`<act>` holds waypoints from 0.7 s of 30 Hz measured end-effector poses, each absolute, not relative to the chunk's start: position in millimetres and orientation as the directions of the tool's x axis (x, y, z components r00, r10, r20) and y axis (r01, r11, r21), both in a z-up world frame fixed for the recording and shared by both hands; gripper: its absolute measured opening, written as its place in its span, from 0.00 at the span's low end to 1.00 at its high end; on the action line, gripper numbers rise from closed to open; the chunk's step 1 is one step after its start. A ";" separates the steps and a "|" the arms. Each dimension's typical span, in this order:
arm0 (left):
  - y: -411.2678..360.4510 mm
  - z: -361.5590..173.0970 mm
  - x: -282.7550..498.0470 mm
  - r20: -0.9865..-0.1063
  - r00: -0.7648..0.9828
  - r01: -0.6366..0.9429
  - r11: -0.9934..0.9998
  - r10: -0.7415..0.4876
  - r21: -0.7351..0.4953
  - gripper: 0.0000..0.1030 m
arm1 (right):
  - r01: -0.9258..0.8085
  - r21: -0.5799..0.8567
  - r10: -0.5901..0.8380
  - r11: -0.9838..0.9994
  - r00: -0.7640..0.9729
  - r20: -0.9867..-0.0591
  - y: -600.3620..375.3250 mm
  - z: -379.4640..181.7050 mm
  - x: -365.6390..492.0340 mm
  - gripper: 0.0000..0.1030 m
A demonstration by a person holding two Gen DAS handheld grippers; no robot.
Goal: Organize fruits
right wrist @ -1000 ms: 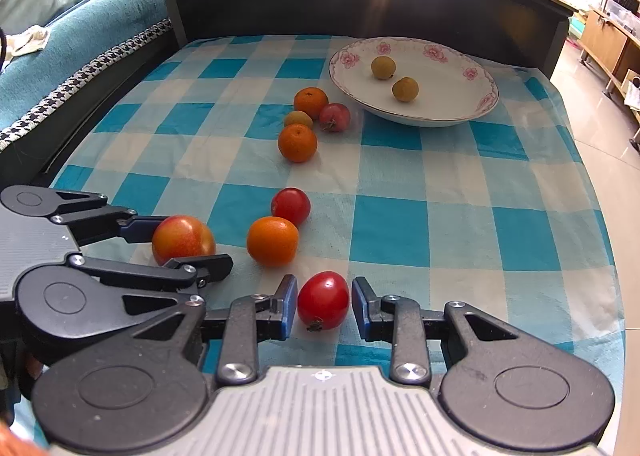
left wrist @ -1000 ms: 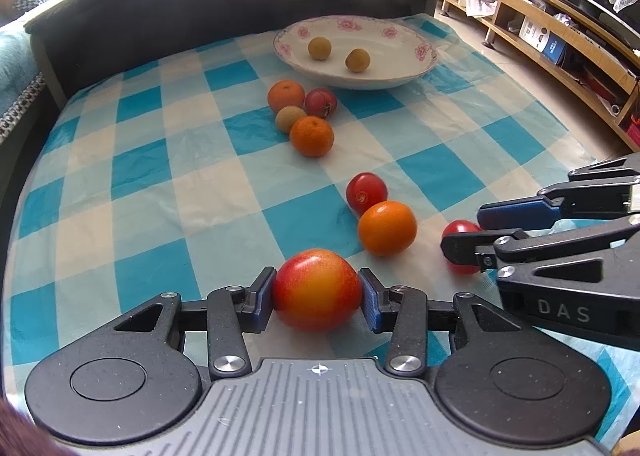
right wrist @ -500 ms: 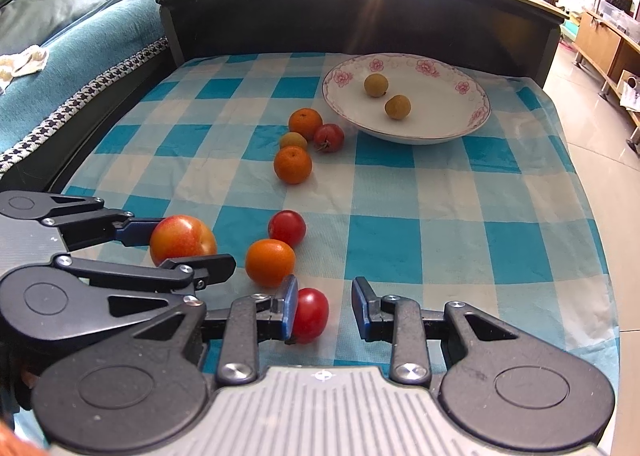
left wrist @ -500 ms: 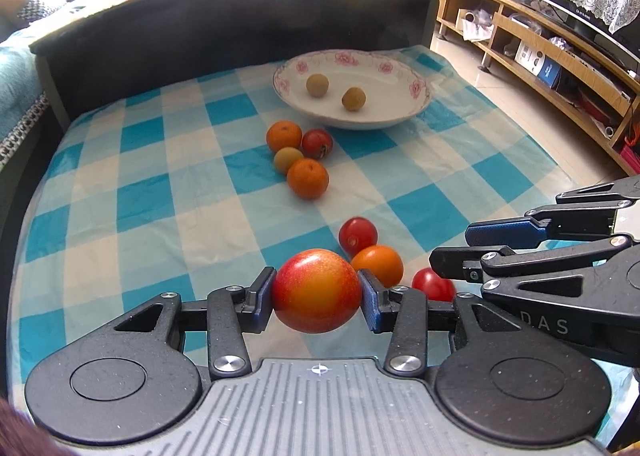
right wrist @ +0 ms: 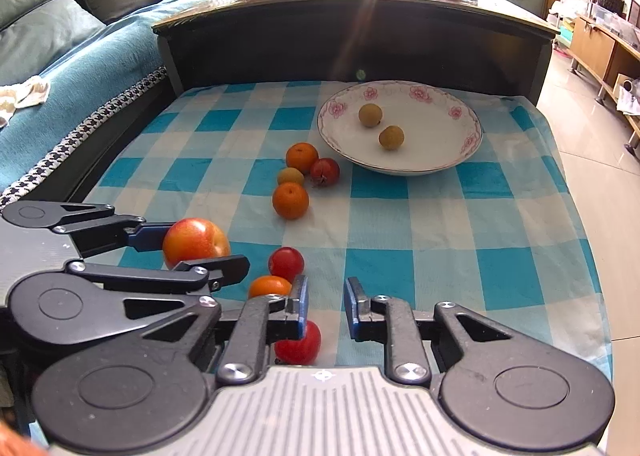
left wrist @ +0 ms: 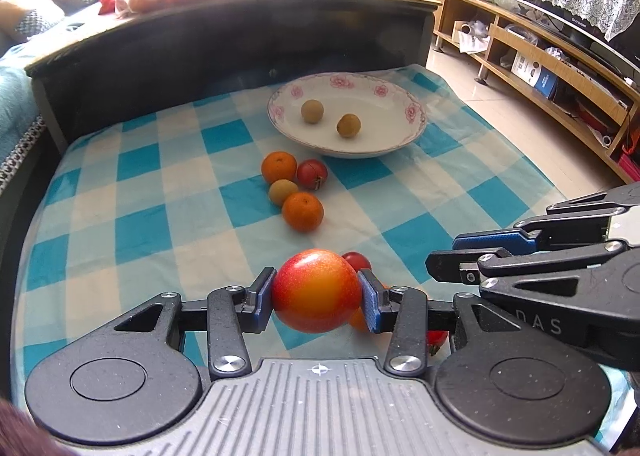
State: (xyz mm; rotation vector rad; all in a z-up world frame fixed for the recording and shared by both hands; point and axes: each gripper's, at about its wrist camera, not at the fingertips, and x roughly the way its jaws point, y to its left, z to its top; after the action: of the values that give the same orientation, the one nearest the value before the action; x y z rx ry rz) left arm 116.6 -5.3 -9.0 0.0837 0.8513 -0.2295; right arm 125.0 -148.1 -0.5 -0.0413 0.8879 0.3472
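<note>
My left gripper (left wrist: 316, 292) is shut on a red-yellow nectarine (left wrist: 314, 290) and holds it above the checked cloth. In the right wrist view the nectarine (right wrist: 194, 240) sits between the left gripper's fingers (right wrist: 224, 266). My right gripper (right wrist: 326, 296) has closed to a narrow gap with nothing in it. A red tomato (right wrist: 298, 344) lies on the cloth under its left finger, out of the jaws. A white flowered plate (right wrist: 460, 159) at the back holds two small longans (right wrist: 370, 114).
On the cloth, in front of the plate, lie two oranges (right wrist: 290, 199), a red tomato (right wrist: 325, 171) and a longan (right wrist: 290, 175). Nearer lie a cherry tomato (right wrist: 285, 263) and an orange (right wrist: 270, 286). A dark headboard (right wrist: 360, 43) rises behind; a wooden shelf (left wrist: 560, 67) stands at the right.
The left gripper lifted the nectarine off the cloth. The tomato slid out of the right gripper's jaws to the left and stayed on the cloth, while those jaws narrowed.
</note>
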 end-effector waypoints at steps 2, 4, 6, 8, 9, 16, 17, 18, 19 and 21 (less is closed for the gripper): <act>-5.1 -12.0 116.3 -0.760 0.628 0.237 0.972 -0.164 -0.014 0.50 | -0.313 0.112 0.281 0.943 0.573 -0.769 -149.1 -1.9 127.1 0.24; -3.0 -14.5 115.5 -0.768 0.620 0.233 0.972 -0.162 -0.017 0.50 | -0.306 0.115 0.278 0.945 0.567 -0.775 -150.9 -5.0 128.1 0.24; -0.4 -15.9 114.3 -0.772 0.615 0.229 0.973 -0.160 -0.020 0.50 | -0.301 0.124 0.279 0.946 0.555 -0.783 -153.1 -7.7 128.3 0.24; 2.2 -16.8 112.8 -0.775 0.612 0.222 0.975 -0.157 -0.022 0.50 | -0.295 0.151 0.295 0.943 0.540 -0.788 -156.3 -9.4 126.4 0.24; 3.4 -17.4 112.4 -0.777 0.611 0.219 0.975 -0.155 -0.022 0.50 | -0.298 0.159 0.302 0.941 0.533 -0.790 -156.8 -10.1 125.5 0.24; 7.2 -24.4 111.4 -0.793 0.592 0.213 0.977 -0.146 -0.021 0.50 | -0.335 0.169 0.323 0.927 0.485 -0.812 -148.7 -20.8 122.4 0.25; 7.2 -24.7 111.1 -0.793 0.591 0.214 0.977 -0.148 -0.022 0.50 | -0.336 0.173 0.327 0.926 0.482 -0.813 -148.2 -20.8 122.7 0.25; 7.2 -24.8 110.8 -0.793 0.590 0.214 0.976 -0.149 -0.023 0.50 | -0.336 0.176 0.329 0.925 0.480 -0.813 -148.0 -21.3 122.3 0.25; 7.3 -24.9 110.7 -0.794 0.590 0.215 0.976 -0.149 -0.023 0.50 | -0.333 0.184 0.334 0.925 0.476 -0.814 -148.7 -21.7 121.8 0.25; 8.1 -25.6 110.8 -0.795 0.588 0.213 0.977 -0.148 -0.024 0.50 | -0.339 0.204 0.351 0.918 0.461 -0.815 -148.2 -22.1 120.6 0.25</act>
State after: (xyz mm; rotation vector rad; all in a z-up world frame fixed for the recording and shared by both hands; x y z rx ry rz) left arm 110.8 8.1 -25.6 0.0763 0.9188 -0.2109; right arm 120.6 -148.2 -22.1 0.0138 1.0059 0.4248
